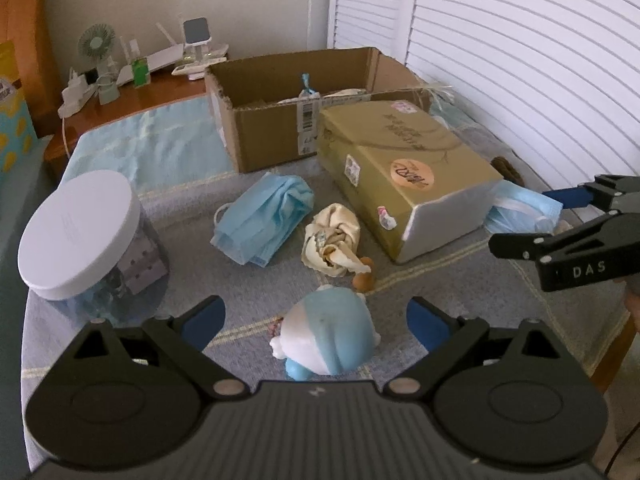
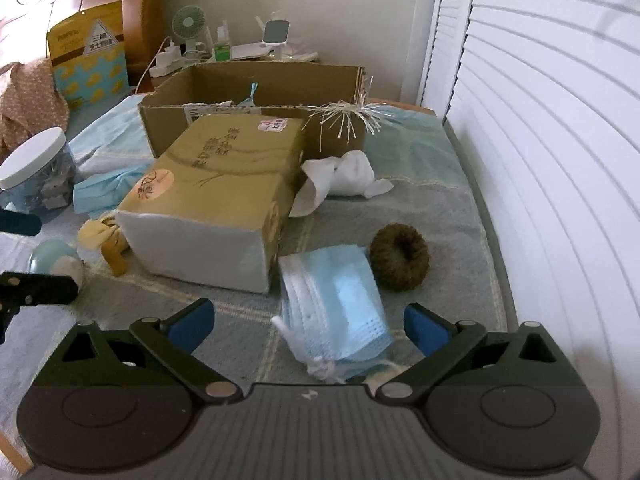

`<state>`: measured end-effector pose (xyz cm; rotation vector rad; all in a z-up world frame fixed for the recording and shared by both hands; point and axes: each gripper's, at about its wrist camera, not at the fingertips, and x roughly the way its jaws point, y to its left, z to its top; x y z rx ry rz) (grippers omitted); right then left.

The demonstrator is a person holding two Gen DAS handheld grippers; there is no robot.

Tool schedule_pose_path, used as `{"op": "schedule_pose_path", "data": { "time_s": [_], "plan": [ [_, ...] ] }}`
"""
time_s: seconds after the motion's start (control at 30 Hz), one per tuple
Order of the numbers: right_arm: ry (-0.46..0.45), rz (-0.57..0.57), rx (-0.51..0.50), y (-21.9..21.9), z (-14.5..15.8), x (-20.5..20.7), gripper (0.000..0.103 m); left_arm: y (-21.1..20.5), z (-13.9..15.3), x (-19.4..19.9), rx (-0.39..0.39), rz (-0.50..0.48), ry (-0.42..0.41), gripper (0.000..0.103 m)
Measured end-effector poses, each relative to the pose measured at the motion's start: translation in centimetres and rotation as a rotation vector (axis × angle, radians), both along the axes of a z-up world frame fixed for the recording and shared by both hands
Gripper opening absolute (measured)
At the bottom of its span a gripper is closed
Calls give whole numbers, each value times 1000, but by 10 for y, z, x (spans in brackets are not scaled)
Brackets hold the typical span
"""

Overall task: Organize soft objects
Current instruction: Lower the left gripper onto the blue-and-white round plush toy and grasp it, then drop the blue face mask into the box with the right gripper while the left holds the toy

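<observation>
Both tools gape wide, holding nothing: the left tool brackets a blue-and-white plush toy lying directly between its fingers, while the right tool brackets a stack of pale-blue pleated face masks on the grey cloth-covered bench, beside a gold cardboard box.

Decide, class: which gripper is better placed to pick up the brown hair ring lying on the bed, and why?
Right. The brown hair ring lies just ahead of the open right gripper, beside the mask stack. The left gripper is at the blue plush toy, across the gold box.
</observation>
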<state>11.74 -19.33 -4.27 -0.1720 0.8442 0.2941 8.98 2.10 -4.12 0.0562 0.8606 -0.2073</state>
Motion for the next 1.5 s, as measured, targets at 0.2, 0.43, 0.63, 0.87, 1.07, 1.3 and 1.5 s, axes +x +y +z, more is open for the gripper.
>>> {"op": "schedule_pose_path", "data": {
  "time_s": [0.2,0.43,0.63,0.87,1.07,1.3,1.5],
  "plan": [
    [-1,3,-21,2,-1,4,87,2,0,-1,-34,1,26,78],
    [8,-4,-33,4,-5,8,70,-1,-2,1,-33,-4,42,59],
    [4,-34,-49,1,-3,7,47,0,-1,0,-41,-8,47,54],
    [-6,-54,-22,-5,5,1,39,0,5,-5,-42,-46,40,53],
    [-38,-58,-7,-6,23,-10,39,2,17,-12,-31,-73,6,53],
    [-101,-61,8,-6,52,-19,39,4,21,-17,-31,-101,-23,53],
    [-148,-48,0,2,73,-9,39,9,25,-24,-62,-112,-49,53]
  ]
}}
